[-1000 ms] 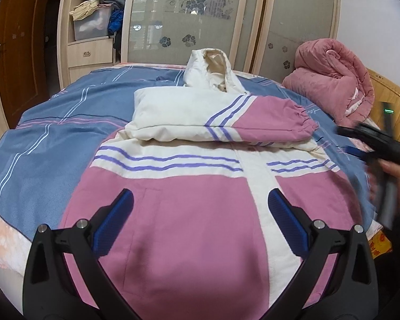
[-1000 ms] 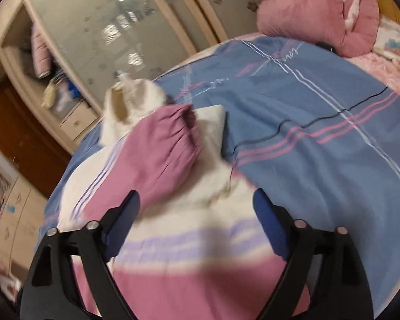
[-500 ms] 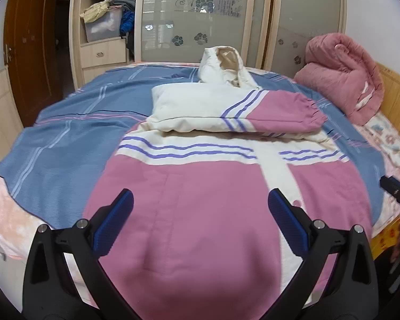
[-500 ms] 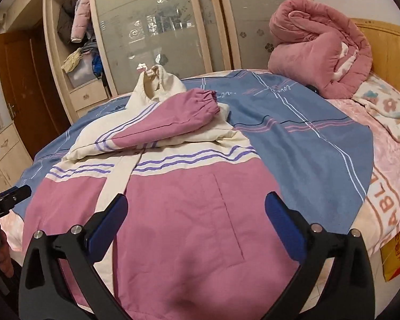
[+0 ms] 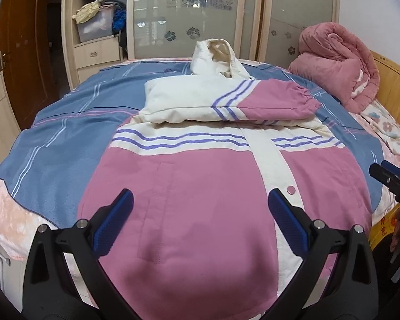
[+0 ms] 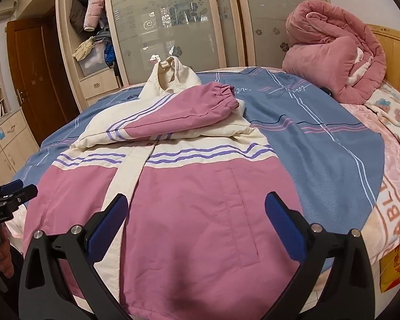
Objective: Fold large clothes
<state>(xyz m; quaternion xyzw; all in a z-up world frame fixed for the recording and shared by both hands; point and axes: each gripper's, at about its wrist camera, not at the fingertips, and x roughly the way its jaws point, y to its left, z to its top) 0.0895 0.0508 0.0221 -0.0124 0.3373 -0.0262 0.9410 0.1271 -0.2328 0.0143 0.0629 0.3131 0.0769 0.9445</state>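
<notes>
A pink and cream hooded jacket (image 5: 200, 176) lies front up on the bed, also in the right wrist view (image 6: 189, 194). Its sleeves (image 5: 266, 101) are folded across the chest, and the hood (image 5: 216, 58) points to the far side. My left gripper (image 5: 200, 218) is open and empty above the jacket's lower left part, near the hem. My right gripper (image 6: 197, 218) is open and empty above the lower right part. Each gripper shows at the edge of the other's view, the right one (image 5: 389, 181) and the left one (image 6: 10, 194).
The bed has a blue striped cover (image 5: 61, 138). A rolled pink quilt (image 5: 338, 61) lies at the far right by the wooden headboard (image 5: 394, 85). A wardrobe with glass sliding doors (image 5: 189, 13) and open shelves stands behind. A wooden door (image 5: 21, 53) is at the left.
Both grippers have drawn back toward the near edge of the bed, to the jacket's hem. The right gripper swung from the sleeve cuff and levelled out. Both stayed open.
</notes>
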